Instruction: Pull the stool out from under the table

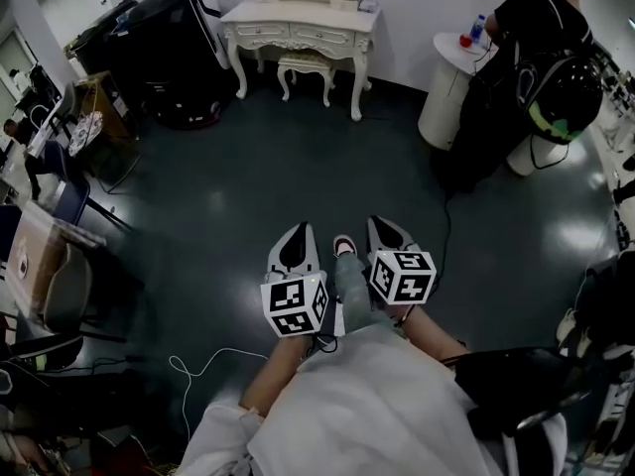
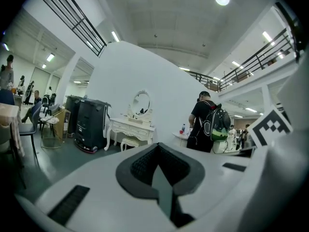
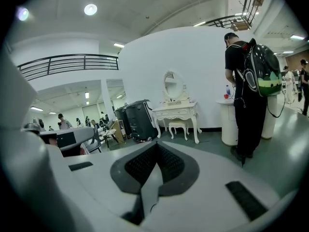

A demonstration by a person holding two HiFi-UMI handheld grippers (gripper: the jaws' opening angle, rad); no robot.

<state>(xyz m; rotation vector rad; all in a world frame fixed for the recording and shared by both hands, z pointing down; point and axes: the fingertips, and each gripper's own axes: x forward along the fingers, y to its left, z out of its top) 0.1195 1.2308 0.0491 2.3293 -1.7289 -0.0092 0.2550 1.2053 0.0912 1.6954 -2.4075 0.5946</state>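
Left gripper and right gripper: jaws closed, nothing held, side by side, near. Stool far off, apparently tucked under the white table.

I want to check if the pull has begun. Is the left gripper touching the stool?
Apart. The head view shows a wide stretch of floor between the left gripper and the stool, which stands under the white dressing table.

Our head view looks steeply down from well back of the white dressing table; both gripper views sit low, facing it nearly level from afar. All three share that table and its stool.
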